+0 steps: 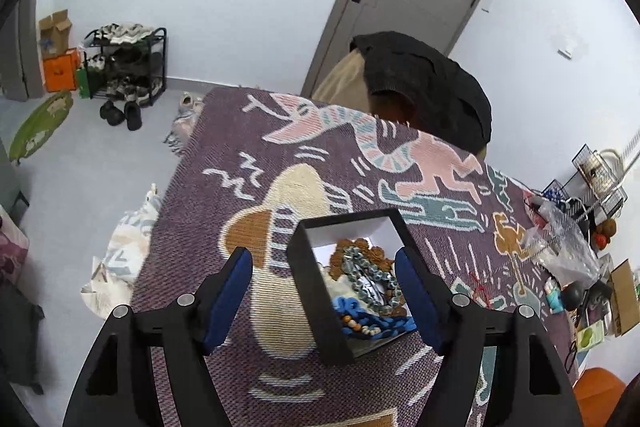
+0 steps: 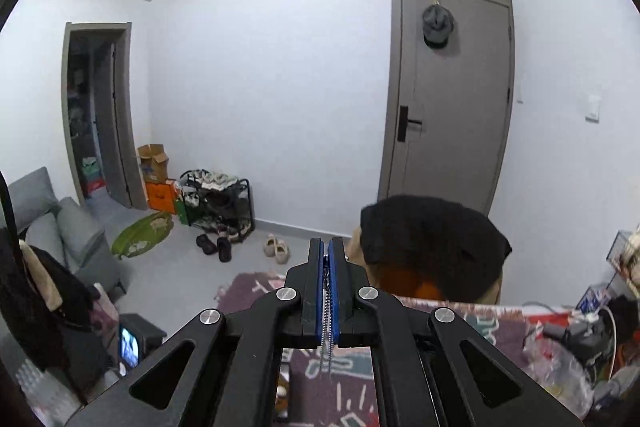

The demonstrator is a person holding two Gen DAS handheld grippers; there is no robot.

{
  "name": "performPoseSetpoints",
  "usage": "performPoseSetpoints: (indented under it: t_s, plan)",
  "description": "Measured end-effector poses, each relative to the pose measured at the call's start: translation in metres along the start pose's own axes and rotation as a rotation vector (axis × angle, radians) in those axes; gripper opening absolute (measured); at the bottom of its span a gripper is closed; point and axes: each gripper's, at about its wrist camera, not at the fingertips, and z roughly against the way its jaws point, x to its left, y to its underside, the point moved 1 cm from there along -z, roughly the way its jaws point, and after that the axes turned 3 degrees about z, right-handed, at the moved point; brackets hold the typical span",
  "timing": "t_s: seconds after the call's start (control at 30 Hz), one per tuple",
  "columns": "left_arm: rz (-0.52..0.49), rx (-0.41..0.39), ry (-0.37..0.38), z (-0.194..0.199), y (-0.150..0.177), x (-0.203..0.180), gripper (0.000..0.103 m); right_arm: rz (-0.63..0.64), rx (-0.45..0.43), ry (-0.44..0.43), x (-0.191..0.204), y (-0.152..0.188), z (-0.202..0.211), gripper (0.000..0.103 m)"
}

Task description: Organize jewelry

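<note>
A black jewelry box with a white inside stands open on the patterned purple tablecloth. It holds a grey bead bracelet, brown beads and blue beads. My left gripper is open, its blue-padded fingers on either side of the box, apart from it. In the right wrist view my right gripper is shut on a thin silver chain that hangs down between the pads, held high above the table. A corner of the box shows below it.
A chair draped with a black garment stands at the table's far edge. Clutter of plastic bags, small boxes and wire baskets fills the table's right side. A shoe rack and shoes stand on the floor at left.
</note>
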Motion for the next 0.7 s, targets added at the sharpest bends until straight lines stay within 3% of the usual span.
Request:
performPoseSetpoints:
  t_s: [0.3,0.6,0.7]
  plan:
    - [0.021,-0.035,-0.013,0.017,-0.005,0.023,0.074,0.057,-0.035,0.000,0.033,-0.037,-0.005,0.003]
    - [0.003,-0.076,-0.044,0.029,-0.007,0.039,0.075,0.078,-0.004,-0.037,0.057,-0.031,-0.026,0.003]
    - [-0.002,-0.087,-0.046,0.033,-0.006,0.043,0.081,0.080,0.022,-0.052,0.064,-0.020,-0.039,0.003]
